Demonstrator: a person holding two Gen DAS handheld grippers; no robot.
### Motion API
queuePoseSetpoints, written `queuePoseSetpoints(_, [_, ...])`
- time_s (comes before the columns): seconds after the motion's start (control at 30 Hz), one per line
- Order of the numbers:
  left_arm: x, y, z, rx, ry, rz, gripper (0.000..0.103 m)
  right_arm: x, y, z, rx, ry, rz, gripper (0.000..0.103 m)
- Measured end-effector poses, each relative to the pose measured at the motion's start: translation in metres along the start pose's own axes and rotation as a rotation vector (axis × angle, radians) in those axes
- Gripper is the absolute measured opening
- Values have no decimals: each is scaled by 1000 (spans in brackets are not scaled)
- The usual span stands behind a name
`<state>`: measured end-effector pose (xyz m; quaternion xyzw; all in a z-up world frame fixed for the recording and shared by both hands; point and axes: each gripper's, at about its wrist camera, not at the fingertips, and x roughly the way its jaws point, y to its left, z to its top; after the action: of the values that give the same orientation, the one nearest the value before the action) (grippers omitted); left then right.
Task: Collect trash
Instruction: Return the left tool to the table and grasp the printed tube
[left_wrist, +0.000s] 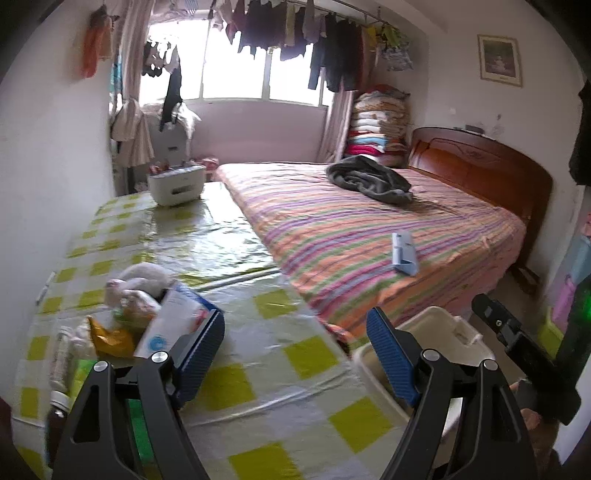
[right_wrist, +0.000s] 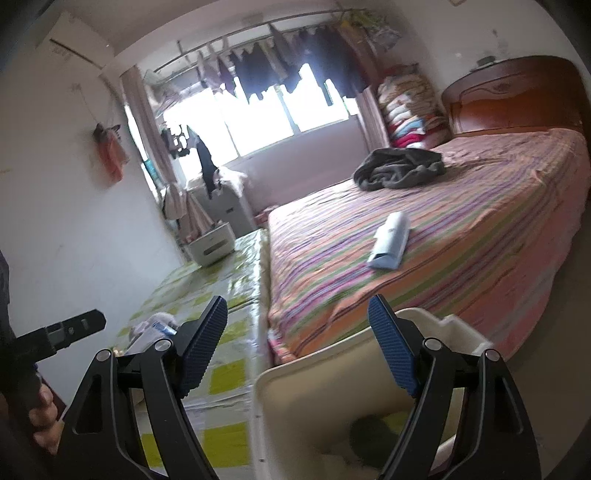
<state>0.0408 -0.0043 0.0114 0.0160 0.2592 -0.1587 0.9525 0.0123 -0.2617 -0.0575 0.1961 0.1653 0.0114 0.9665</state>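
ribbed blue pads on both tongs (left_wrist: 295, 354) (right_wrist: 297, 350) spread wide, nothing gripped, above glossy checked cloth (left_wrist: 280, 369) w/ white bin (right_wrist: 332, 387).

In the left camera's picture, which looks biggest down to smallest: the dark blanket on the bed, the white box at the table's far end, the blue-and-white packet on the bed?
1. Dark blanket.
2. White box.
3. Blue-and-white packet, though it lies nearer the camera, so that helps it.
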Motion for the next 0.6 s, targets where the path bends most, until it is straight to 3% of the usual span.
queuePoseSetpoints(0.33, [-12,65,-5,-61,14,143,77,26,58,-16,-65,79,111,78])
queuePoseSetpoints(0.6, [-23,146,-14,-152,55,304,77,44,112,-35,-132,151,210,78])
